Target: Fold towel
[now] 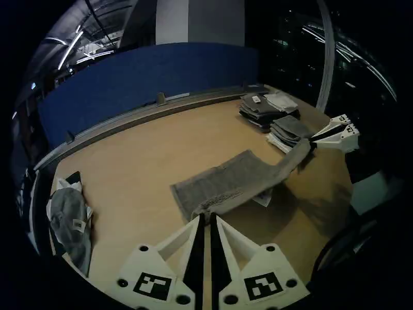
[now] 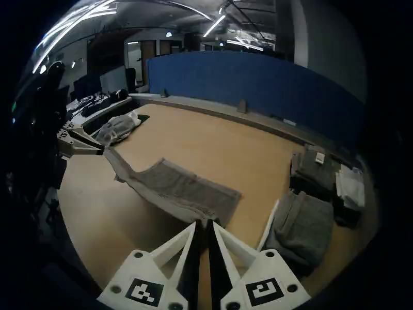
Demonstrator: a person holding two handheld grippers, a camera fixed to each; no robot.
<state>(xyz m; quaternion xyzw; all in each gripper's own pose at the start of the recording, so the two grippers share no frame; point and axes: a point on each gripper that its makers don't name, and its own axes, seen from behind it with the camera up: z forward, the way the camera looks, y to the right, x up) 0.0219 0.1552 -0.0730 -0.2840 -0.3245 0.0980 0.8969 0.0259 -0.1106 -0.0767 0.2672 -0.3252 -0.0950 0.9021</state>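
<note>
A long grey towel [image 1: 232, 181] lies stretched across the wooden table [image 1: 139, 155], with both near corners lifted. My left gripper [image 1: 205, 217] is shut on one corner at the bottom of the left gripper view. Farther off at the right, my right gripper [image 1: 316, 140] pinches the opposite corner, and that end rises off the table. In the right gripper view the same towel [image 2: 175, 188] runs from my right gripper [image 2: 202, 223], shut on its corner, up to the left gripper [image 2: 100, 150] at the far left.
Stacks of folded grey towels [image 1: 263, 108] [image 2: 304, 227] sit at one end of the table, with a white folded one [image 2: 351, 186] among them. A crumpled cloth pile [image 1: 69, 217] [image 2: 118, 126] lies at the other end. A blue partition [image 1: 144, 77] backs the table.
</note>
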